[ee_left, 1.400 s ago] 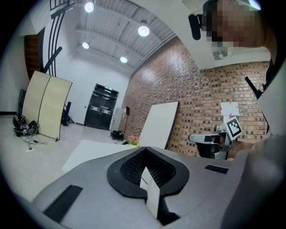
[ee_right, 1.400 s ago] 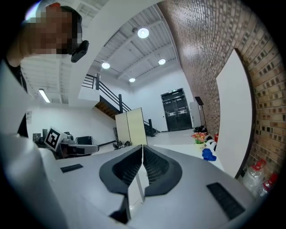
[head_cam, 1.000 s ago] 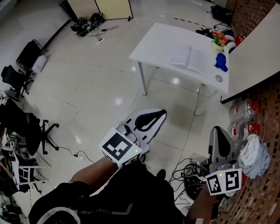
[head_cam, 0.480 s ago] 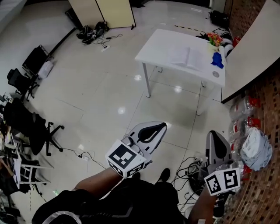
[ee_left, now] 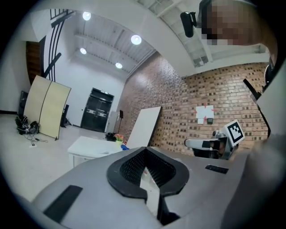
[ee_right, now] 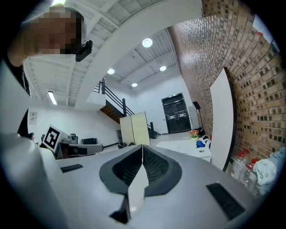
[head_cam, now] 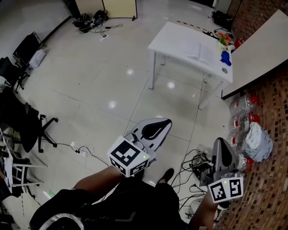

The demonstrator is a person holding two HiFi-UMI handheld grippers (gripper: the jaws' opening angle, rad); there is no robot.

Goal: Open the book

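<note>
Open already and flat on the white table (head_cam: 180, 38) at the top of the head view: the book (head_cam: 201, 50), two pale spread pages with a faint fold down the middle, toward the table's right end. Just beside it, nearer the brick wall (head_cam: 265, 188), a blue object (head_cam: 225, 57), a small round grey thing (head_cam: 225, 70) and a cluster of bright, flower-like colours (head_cam: 223, 39). Well apart from all this, across a stretch of glossy tiled floor (head_cam: 99, 81), the left gripper (head_cam: 166, 122) and the right gripper (head_cam: 222, 143), both held low near the person's body and pointed roughly toward the table. Left gripper: jaws drawn together, tips meeting at a point, only a thin seam behind them, nothing clamped. Right gripper: likewise closed to a hairline, black ribbed pads face to face, empty. Touching neither book nor table. As for writing: page print far too small to read; on each gripper's cube, a black-and-white square marker (head_cam: 128, 155), pattern only; on the brick wall in the left gripper view, a white sheet (ee_left: 204, 113) with small red marks, unreadable. Elsewhere, office chairs (head_cam: 18, 121) at the left edge, a tangle of cables (head_cam: 191, 164) by the right gripper, clear plastic bottles (head_cam: 243, 104) along the brick wall, a yellowish folding partition (head_cam: 119, 6) at the top.
</note>
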